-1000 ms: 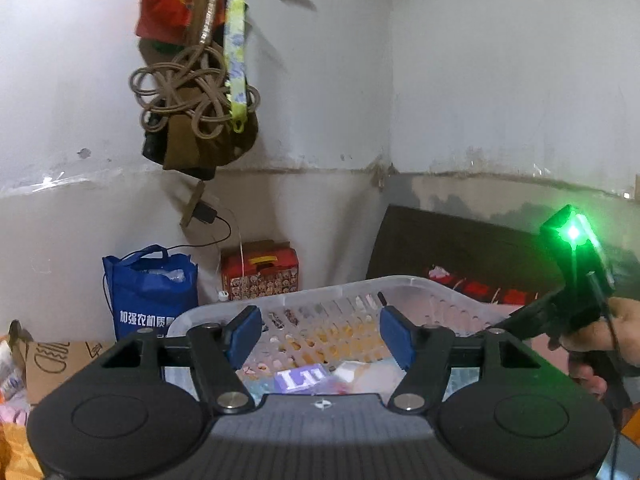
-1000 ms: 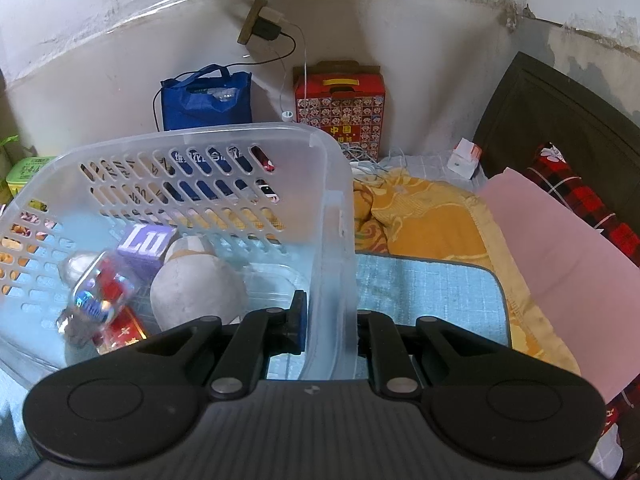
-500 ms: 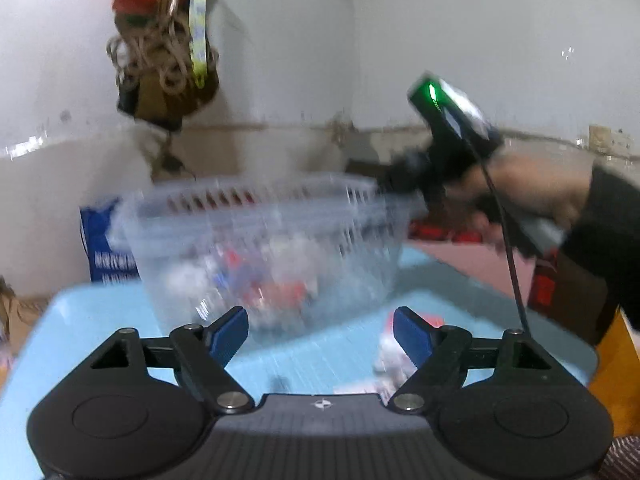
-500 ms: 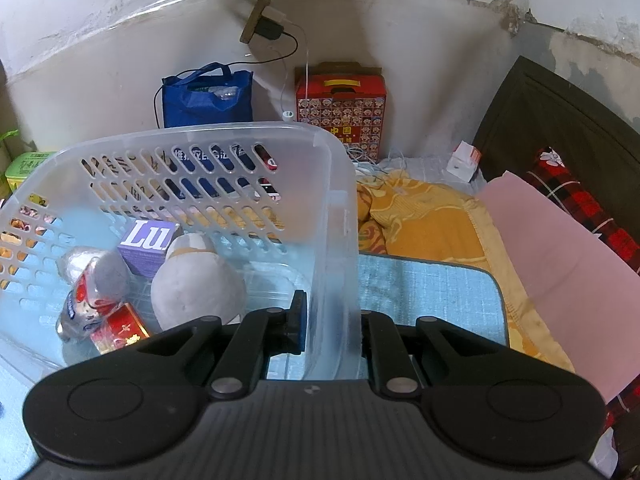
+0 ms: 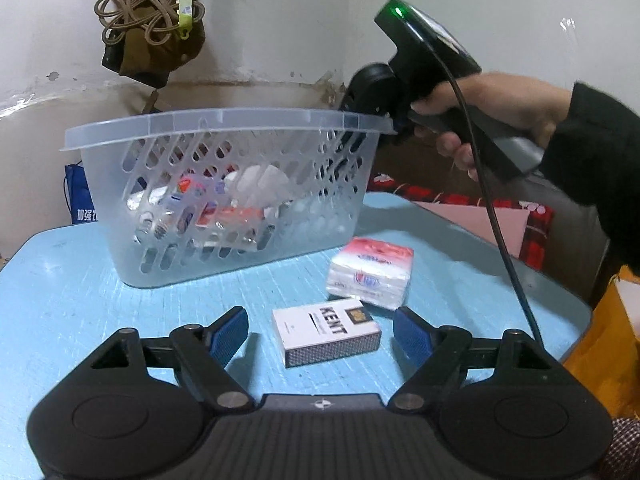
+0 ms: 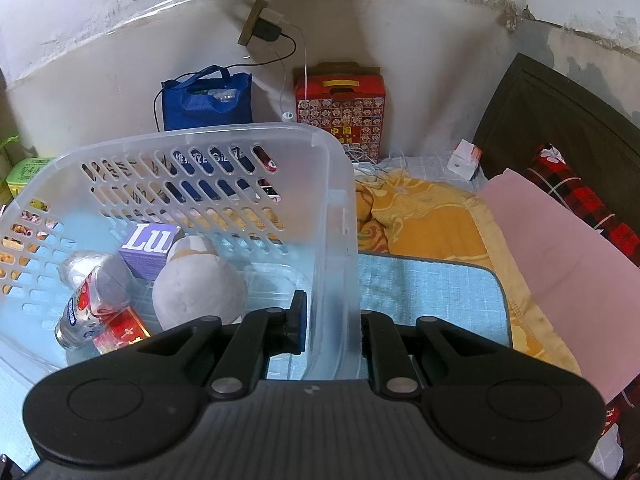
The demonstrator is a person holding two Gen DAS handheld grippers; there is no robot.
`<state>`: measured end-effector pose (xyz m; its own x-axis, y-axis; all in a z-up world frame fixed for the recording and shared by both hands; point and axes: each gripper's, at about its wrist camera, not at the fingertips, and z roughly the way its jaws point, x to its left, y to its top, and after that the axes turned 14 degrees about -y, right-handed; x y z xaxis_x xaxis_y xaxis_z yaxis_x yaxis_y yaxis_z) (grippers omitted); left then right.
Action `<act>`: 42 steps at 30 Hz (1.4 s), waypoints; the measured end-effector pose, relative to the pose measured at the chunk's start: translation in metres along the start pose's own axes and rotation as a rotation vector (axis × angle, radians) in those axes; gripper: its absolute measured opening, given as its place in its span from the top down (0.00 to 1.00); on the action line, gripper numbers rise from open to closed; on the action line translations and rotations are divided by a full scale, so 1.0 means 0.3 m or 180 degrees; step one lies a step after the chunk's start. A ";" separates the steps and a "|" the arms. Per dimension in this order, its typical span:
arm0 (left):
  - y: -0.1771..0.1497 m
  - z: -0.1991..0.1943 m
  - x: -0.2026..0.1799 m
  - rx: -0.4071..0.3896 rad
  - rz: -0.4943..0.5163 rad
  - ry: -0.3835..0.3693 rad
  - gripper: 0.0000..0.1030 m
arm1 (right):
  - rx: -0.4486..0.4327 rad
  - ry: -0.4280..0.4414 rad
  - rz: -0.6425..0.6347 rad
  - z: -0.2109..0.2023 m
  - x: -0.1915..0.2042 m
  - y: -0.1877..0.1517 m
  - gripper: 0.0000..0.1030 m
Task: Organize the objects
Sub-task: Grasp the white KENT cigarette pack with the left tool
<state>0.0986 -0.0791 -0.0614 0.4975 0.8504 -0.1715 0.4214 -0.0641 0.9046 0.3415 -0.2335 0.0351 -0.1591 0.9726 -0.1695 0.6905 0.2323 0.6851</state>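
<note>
A clear plastic basket [image 5: 224,124] stands on the blue table [image 5: 60,300]. My right gripper [image 6: 330,320] is shut on the basket's right wall [image 6: 336,240]; it also shows in the left wrist view [image 5: 384,120]. Inside lie a purple box [image 6: 150,246], a white round pouch [image 6: 198,288], a small bottle [image 6: 92,300] and a red packet [image 6: 120,330]. My left gripper [image 5: 320,332] is open, low over the table. A white KENT cigarette pack [image 5: 326,330] lies between its fingers. A tissue pack [image 5: 370,276] lies just beyond.
A blue bag [image 6: 208,98] and a red carton [image 6: 340,110] stand by the wall. A yellow blanket [image 6: 424,220], a pink sheet [image 6: 560,248] and a red plaid pillow [image 6: 580,196] lie to the right. Rope and bags [image 5: 148,20] hang on the wall.
My left gripper has pulled back and dropped from above the basket to the table, now straddling the KENT pack. My right gripper still holds the basket wall; the items inside shifted slightly.
</note>
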 end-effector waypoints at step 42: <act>-0.029 -0.117 0.073 -0.0264 0.0043 0.0369 0.41 | 0.0062 -0.0115 -0.0123 -0.009 0.028 0.006 0.87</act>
<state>0.0791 -0.0417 -0.0594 0.4098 0.9047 -0.1171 0.3487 -0.0367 0.9365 0.3396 -0.2248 0.0367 -0.1604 0.9619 -0.2214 0.6979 0.2692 0.6637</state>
